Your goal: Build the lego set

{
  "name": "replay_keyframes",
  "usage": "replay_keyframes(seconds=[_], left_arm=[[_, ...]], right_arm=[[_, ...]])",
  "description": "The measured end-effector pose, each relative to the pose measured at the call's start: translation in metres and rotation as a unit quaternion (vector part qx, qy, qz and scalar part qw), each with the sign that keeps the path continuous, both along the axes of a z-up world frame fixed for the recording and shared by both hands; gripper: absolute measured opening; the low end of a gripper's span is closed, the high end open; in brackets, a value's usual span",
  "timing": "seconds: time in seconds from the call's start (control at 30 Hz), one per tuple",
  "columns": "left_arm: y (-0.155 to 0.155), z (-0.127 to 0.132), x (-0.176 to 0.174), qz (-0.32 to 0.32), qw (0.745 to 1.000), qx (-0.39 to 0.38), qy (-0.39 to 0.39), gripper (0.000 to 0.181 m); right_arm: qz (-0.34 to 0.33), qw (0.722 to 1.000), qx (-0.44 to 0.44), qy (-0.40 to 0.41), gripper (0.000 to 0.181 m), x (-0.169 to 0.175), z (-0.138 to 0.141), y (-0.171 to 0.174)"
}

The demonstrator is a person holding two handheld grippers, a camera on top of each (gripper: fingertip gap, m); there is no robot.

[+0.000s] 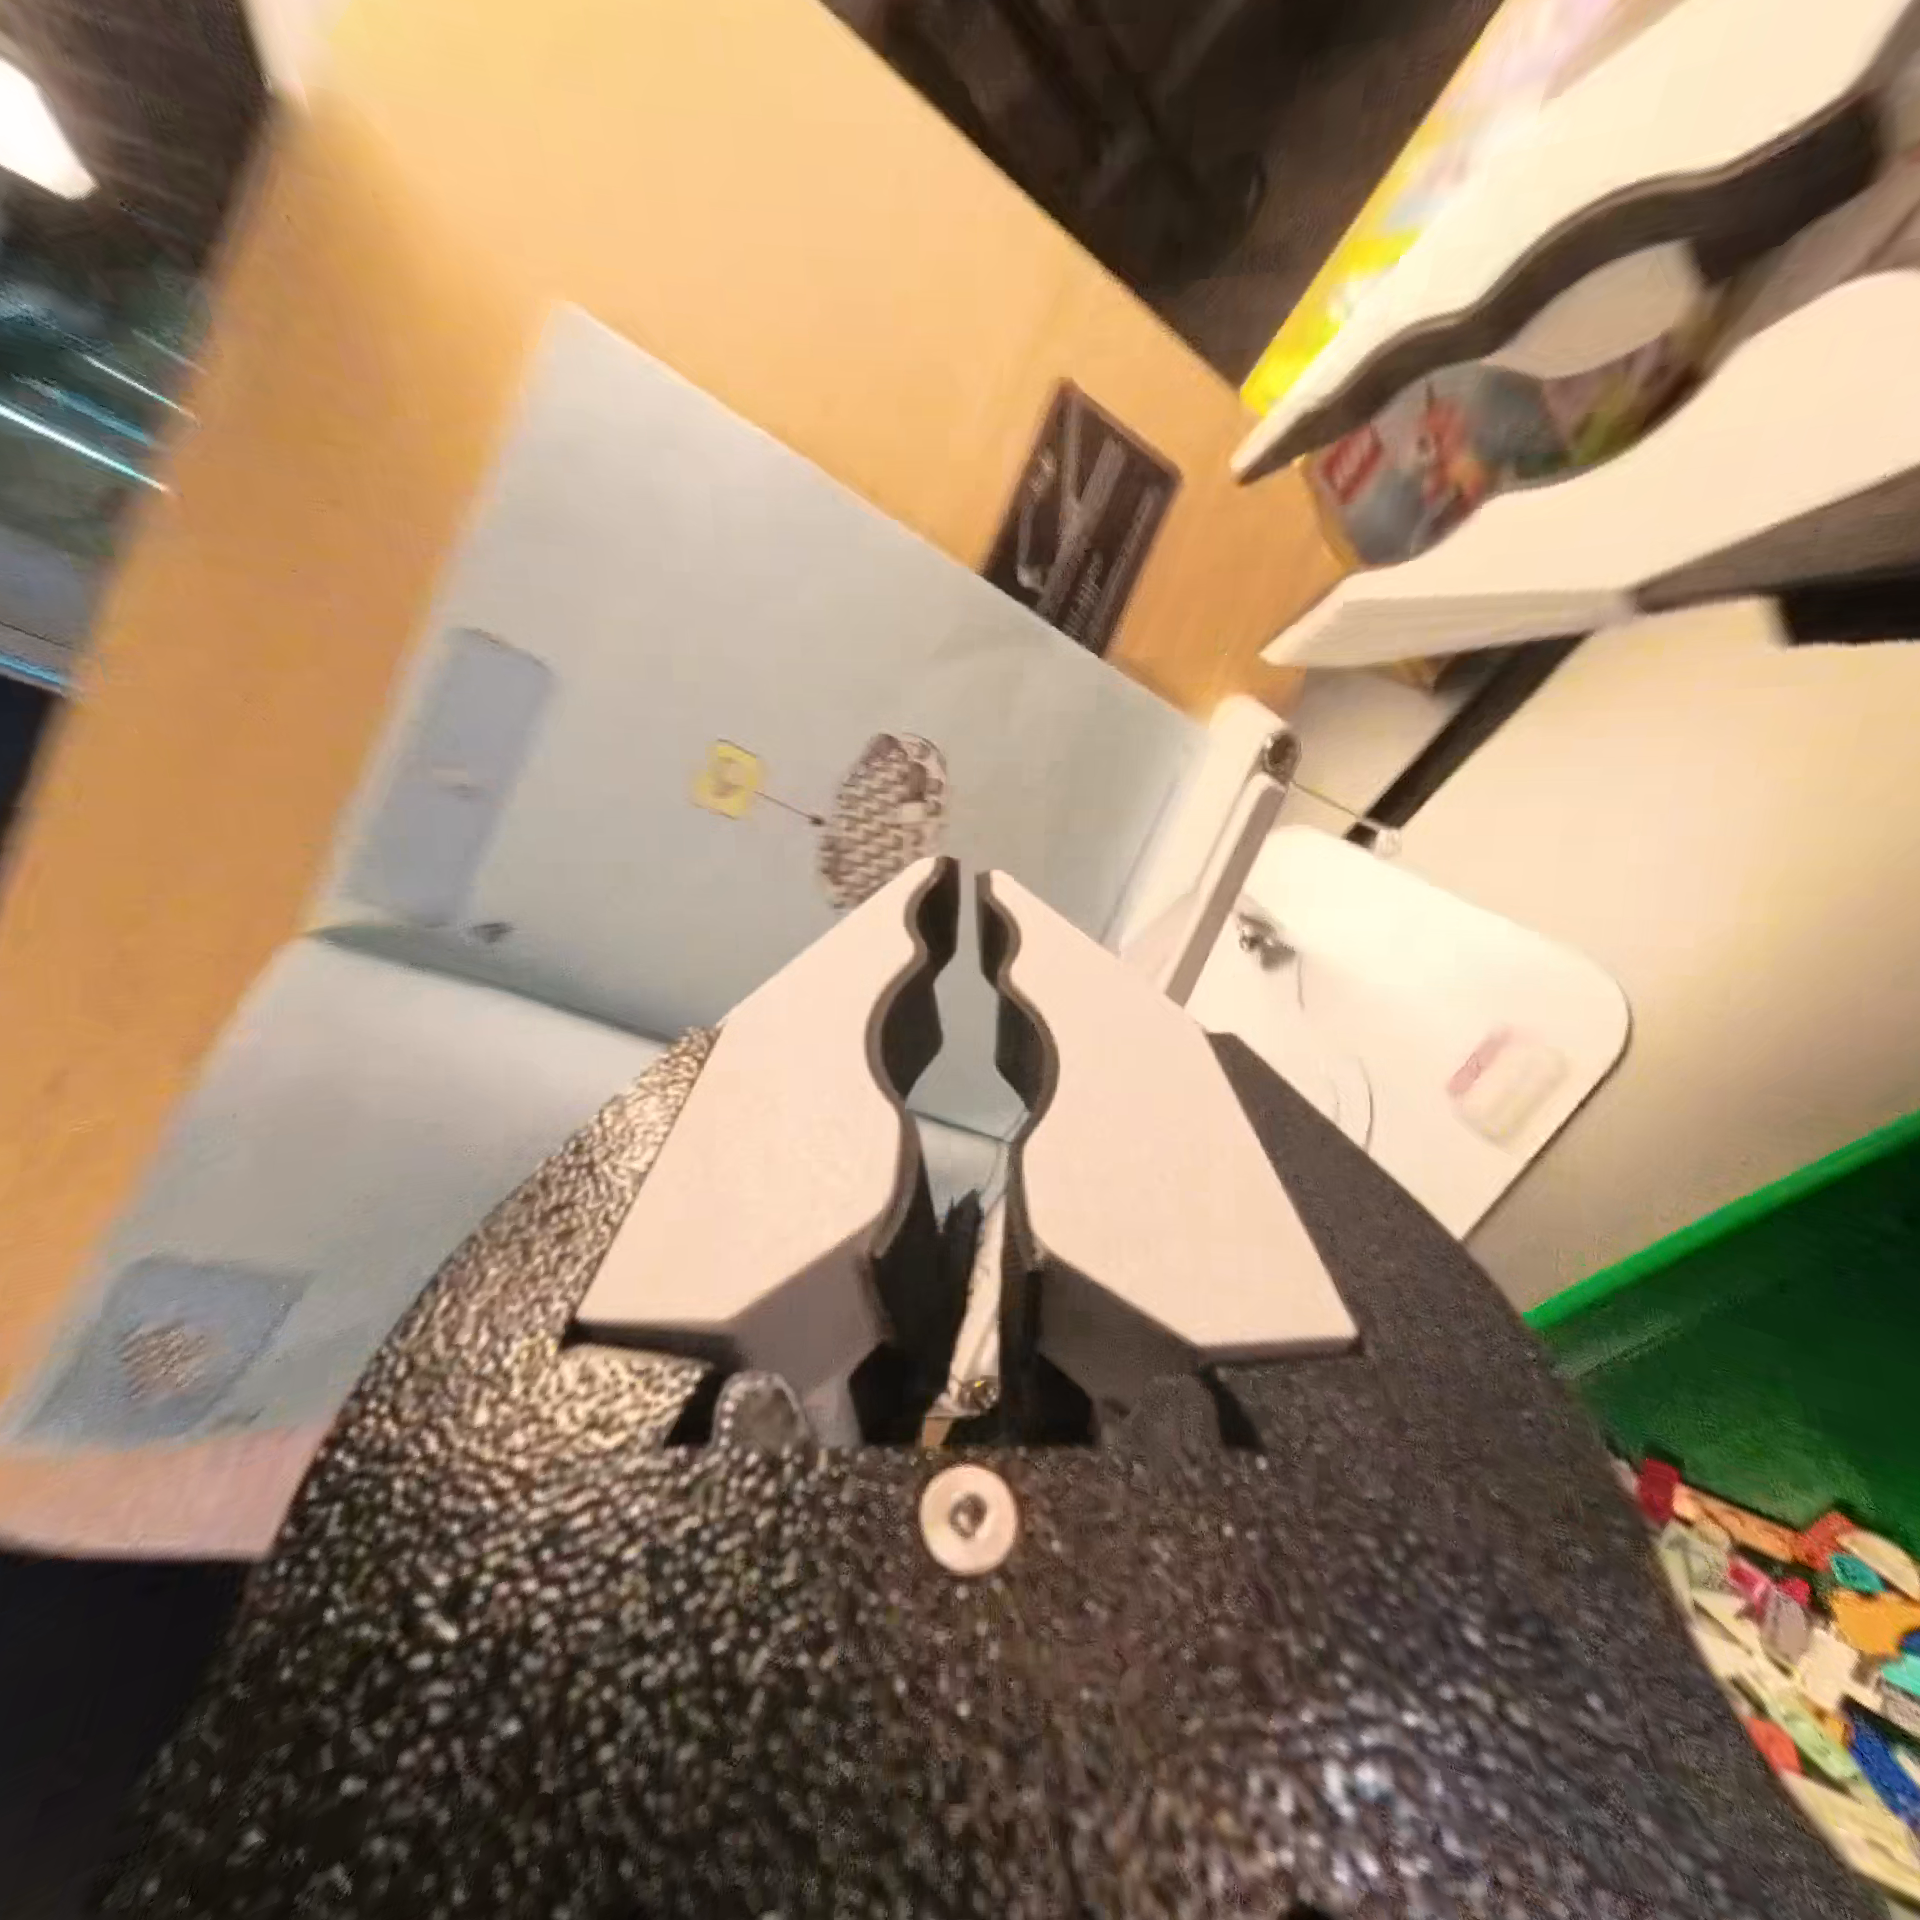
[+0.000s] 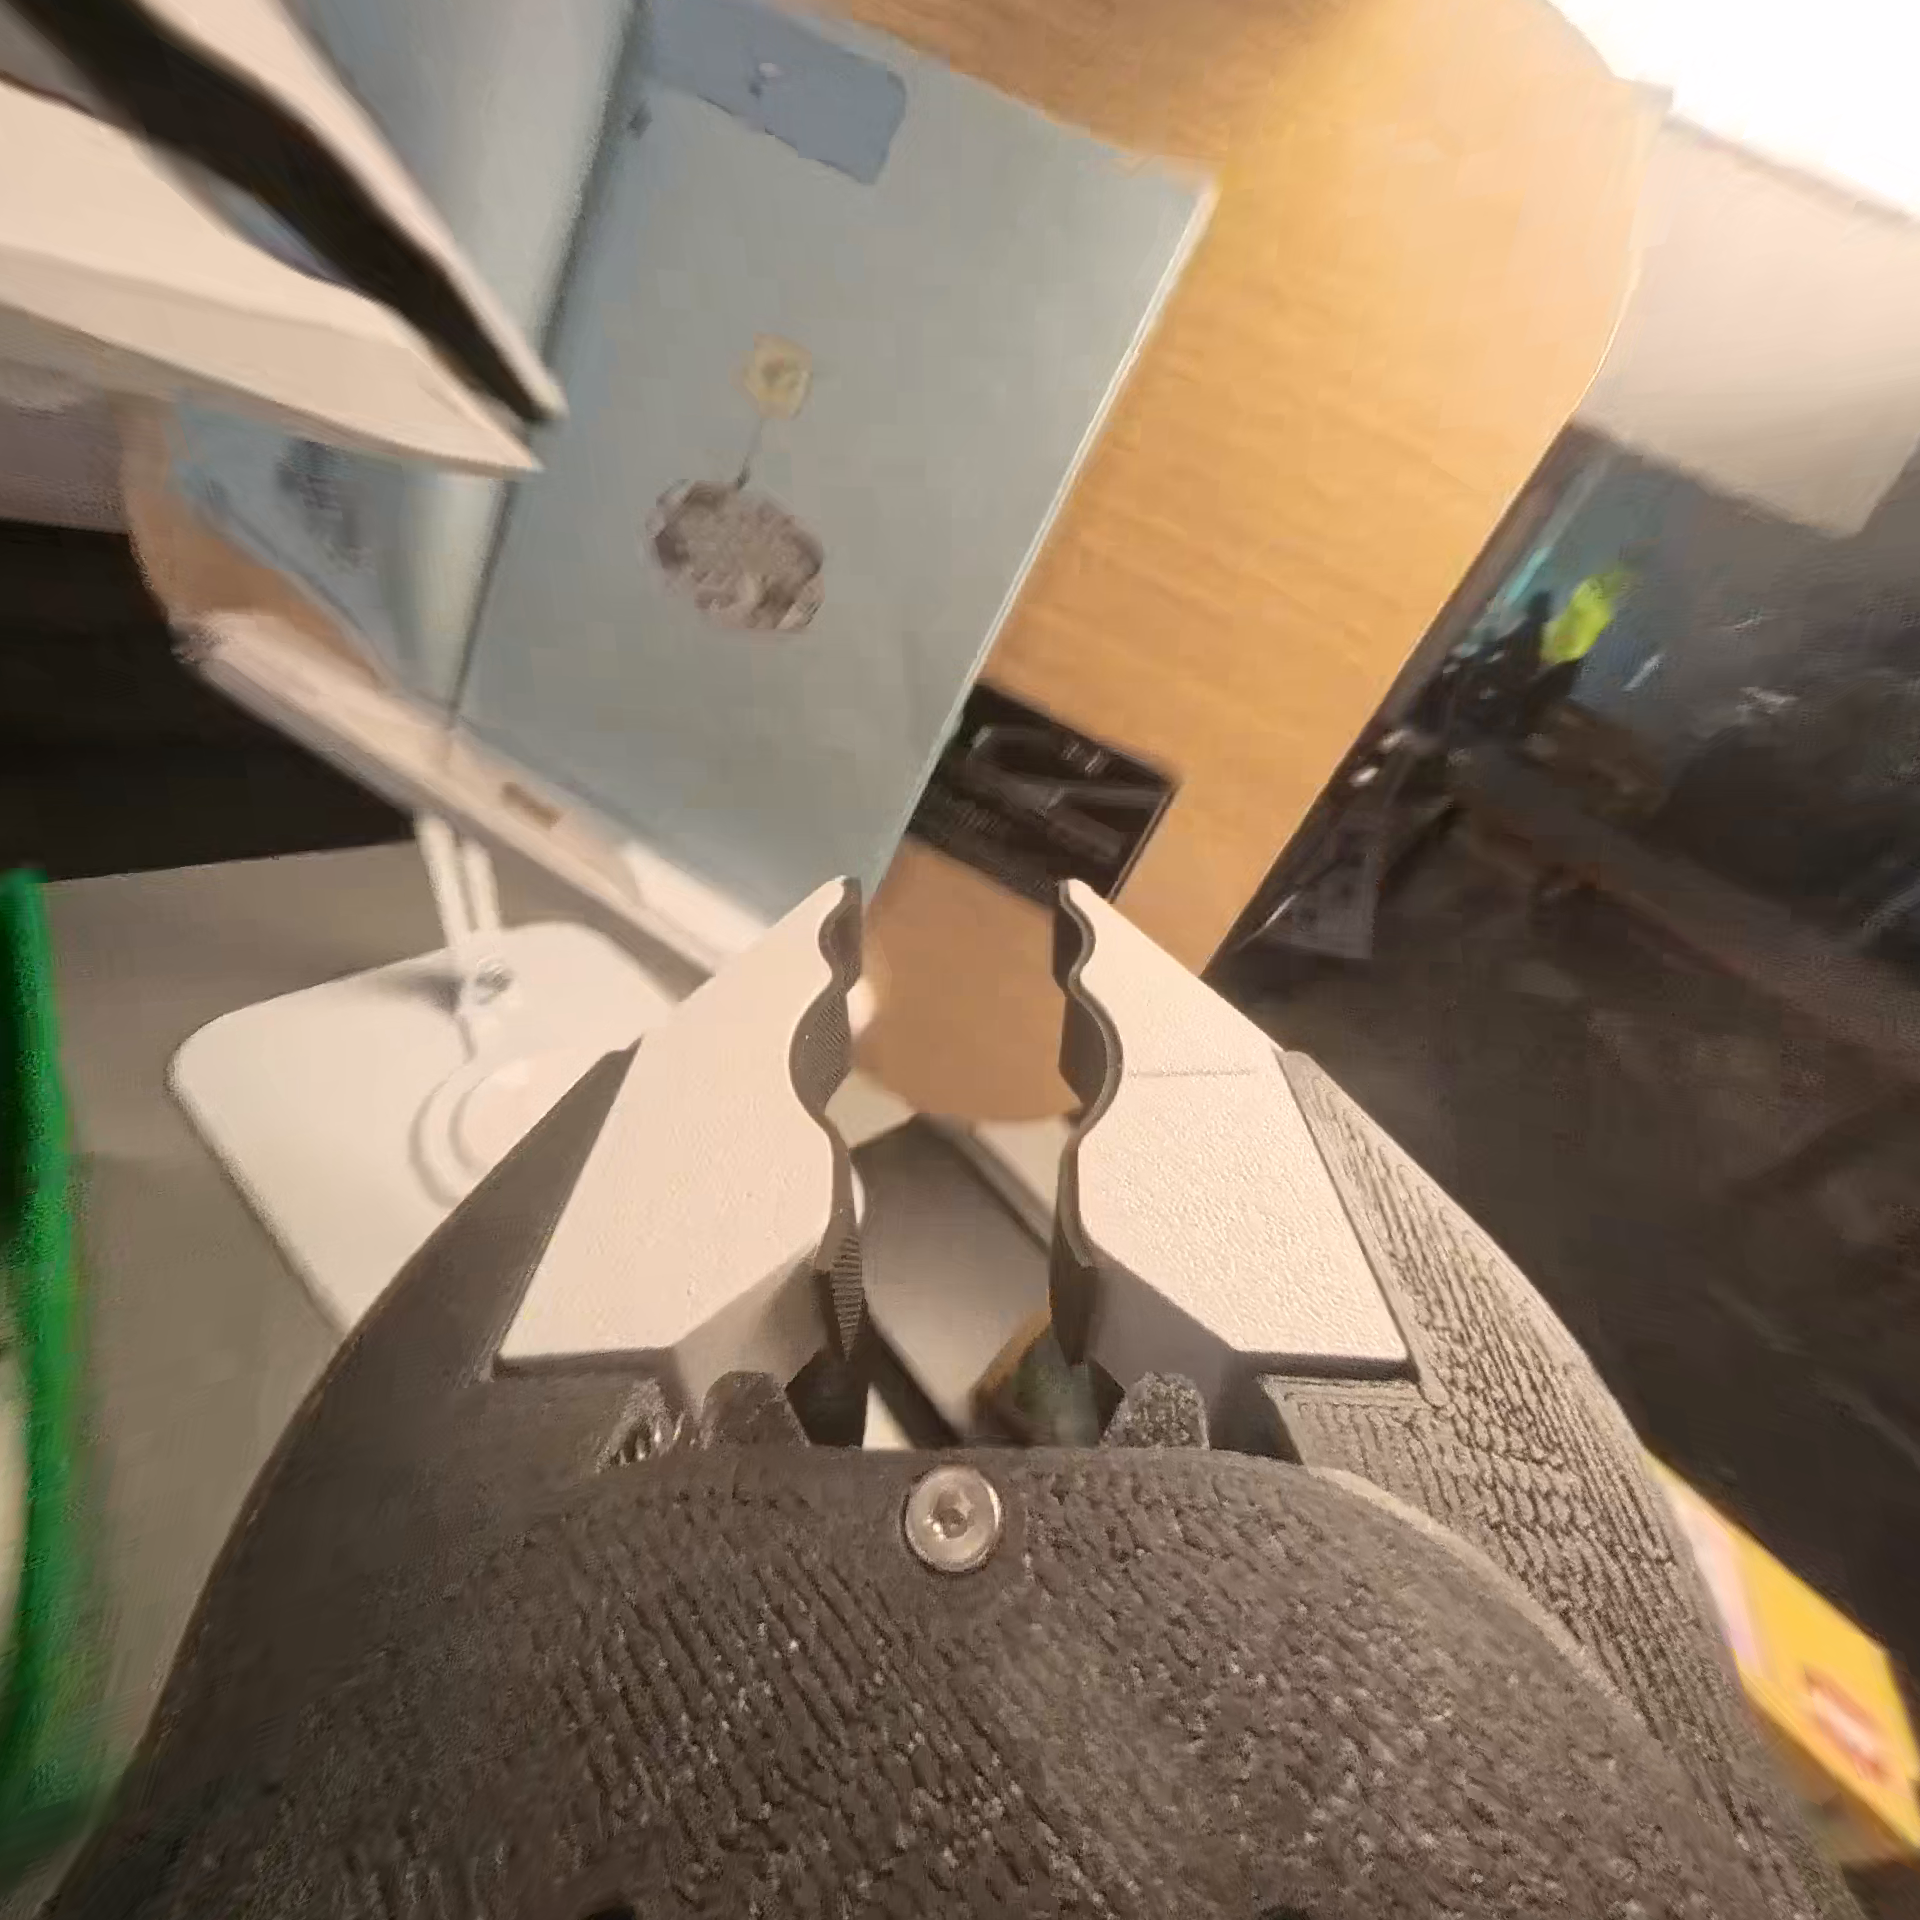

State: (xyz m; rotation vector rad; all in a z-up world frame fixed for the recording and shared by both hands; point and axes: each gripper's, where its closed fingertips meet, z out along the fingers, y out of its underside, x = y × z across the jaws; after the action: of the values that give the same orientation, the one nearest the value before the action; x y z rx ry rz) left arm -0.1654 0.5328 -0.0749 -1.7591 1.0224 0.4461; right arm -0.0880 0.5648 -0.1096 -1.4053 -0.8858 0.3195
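My left gripper [image 1: 961,873] is shut and empty, raised in front of a light blue instruction page [image 1: 644,727] that leans on a cardboard board [image 1: 260,623]. My right gripper [image 2: 961,904] is open and empty, pointing at the same page [image 2: 790,312]. A green baseplate [image 1: 1766,1299] lies to the right, with several loose Lego pieces [image 1: 1818,1621] in front of it. The right gripper [image 1: 1278,561] also shows at the upper right of the left wrist view. The left gripper [image 2: 540,436] shows at the upper left of the right wrist view. Both views are blurred.
A white stand base [image 1: 1403,1018] holds the page up; it also shows in the right wrist view [image 2: 332,1091]. A yellow Lego box [image 1: 1351,260] stands behind the right gripper. The baseplate's green edge [image 2: 31,1195] is at the far left. The left gripper's tips are roughly 10 centimetres from the right gripper's.
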Motion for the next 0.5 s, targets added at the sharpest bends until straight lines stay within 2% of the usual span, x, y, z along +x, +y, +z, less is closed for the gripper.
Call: replay_keyframes(seconds=[0.1,0.2,0.37,0.4,0.47,0.5], left_arm=[[0.02,-0.023,-0.002,0.02,0.999,-0.034,0.002,0.0],[0.033,-0.033,-0.005,0.038,0.997,-0.055,-0.037,0.0],[0.042,-0.03,0.001,0.034,0.989,-0.06,-0.132,0.0],[0.042,-0.029,0.003,0.031,0.987,-0.061,-0.148,0.0],[0.044,-0.028,0.005,0.031,0.98,-0.063,-0.184,0.0],[0.045,-0.028,0.006,0.03,0.977,-0.065,-0.199,0.0]], right_arm=[[0.039,0.995,-0.066,-0.058,0.034,-0.006,-0.052,-0.02],[0.03,0.99,-0.102,-0.093,0.035,-0.014,-0.089,-0.02],[-0.064,0.992,-0.059,-0.093,0.038,-0.026,-0.103,0.006],[-0.08,0.991,-0.04,-0.099,0.032,-0.025,-0.102,0.01],[-0.102,0.988,-0.008,-0.12,0.002,-0.021,-0.102,0.014],[-0.111,0.985,0.01,-0.134,0.0,-0.016,-0.101,0.015]])
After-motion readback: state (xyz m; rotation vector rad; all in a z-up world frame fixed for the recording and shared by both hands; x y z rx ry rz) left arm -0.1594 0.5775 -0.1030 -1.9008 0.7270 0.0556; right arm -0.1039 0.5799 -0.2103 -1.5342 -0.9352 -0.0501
